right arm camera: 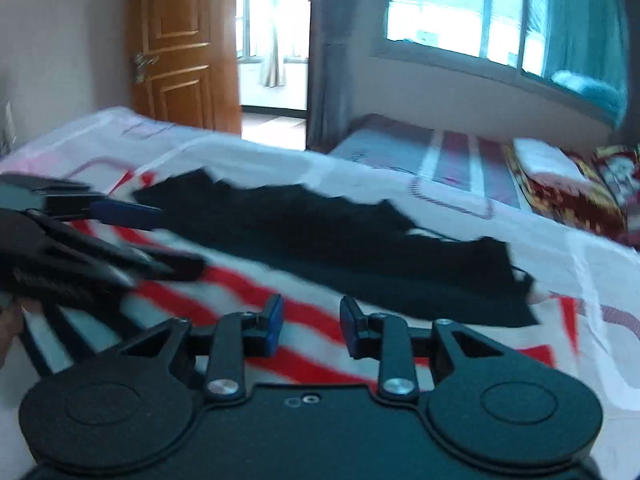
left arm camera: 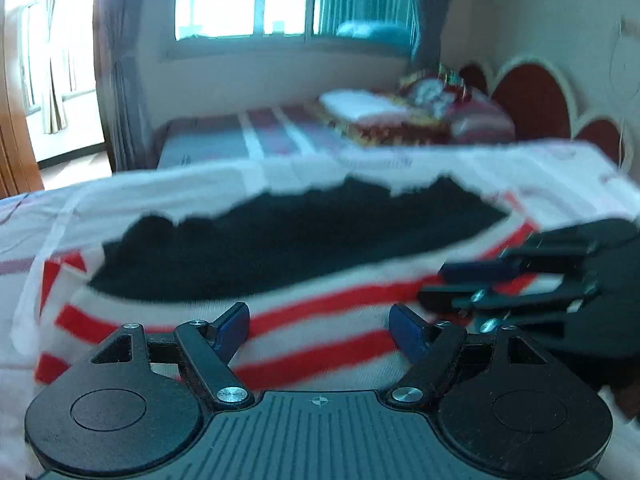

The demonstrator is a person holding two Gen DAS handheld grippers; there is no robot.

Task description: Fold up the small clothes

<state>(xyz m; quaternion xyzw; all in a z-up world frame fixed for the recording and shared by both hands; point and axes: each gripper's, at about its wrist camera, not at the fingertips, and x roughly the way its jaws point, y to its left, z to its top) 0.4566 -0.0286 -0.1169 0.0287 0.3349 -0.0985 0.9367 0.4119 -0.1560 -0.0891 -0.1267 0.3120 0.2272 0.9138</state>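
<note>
Seemingly at the approach stage, the left wrist view shows the left gripper with its jaws spread wide and nothing between them, poised over a red-and-white striped cloth that lies on the bed. A black garment lies flat across the stripes, its ragged-looking far edge toward the far edge of the bed, and the right gripper comes in from the right, low over the striped cloth. From the right wrist view, the same black garment stretches across the bed from left to right; the right gripper has its jaws narrowly parted with nothing pinched, and the left gripper shows at the left with its tips near the garment's left end. Both views are blurred, so contact cannot be judged. To fold well, each gripper should probably pinch one near corner of the black garment alone, not the striped cloth under it, and keep the edge taut between them.
</note>
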